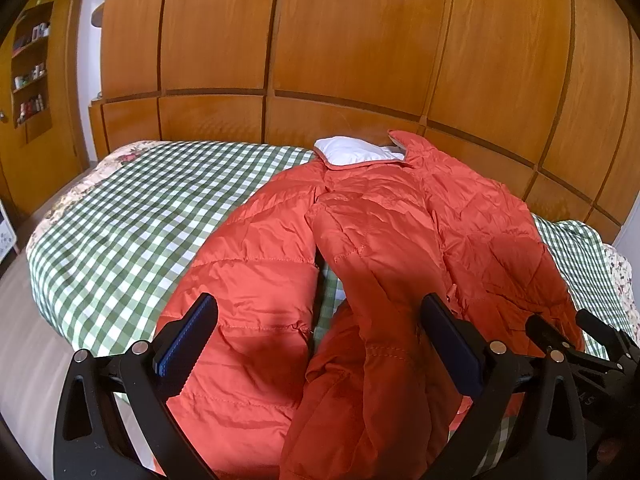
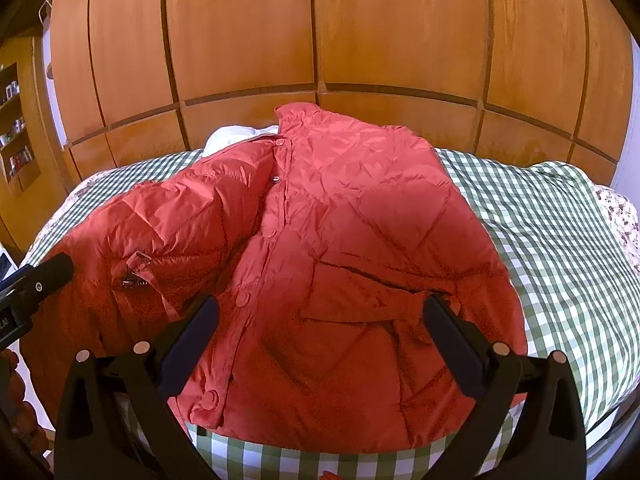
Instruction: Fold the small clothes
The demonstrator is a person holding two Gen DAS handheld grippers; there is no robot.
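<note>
While both stand wide apart, left hand-held gripper (image 1: 318, 340) over orange jacket (image 1: 384, 248), right hand-held gripper (image 2: 320, 336) likewise, neither gripping

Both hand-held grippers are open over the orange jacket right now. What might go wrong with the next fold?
1. The orange quilted puffer jacket looks slick and puffy, so folds may spring open.
2. Its sleeve lies bunched across the front; the open left hand-held gripper may pinch several layers.
3. The hem sits near the edge of the green checked bedspread, so the jacket could slide off.
</note>
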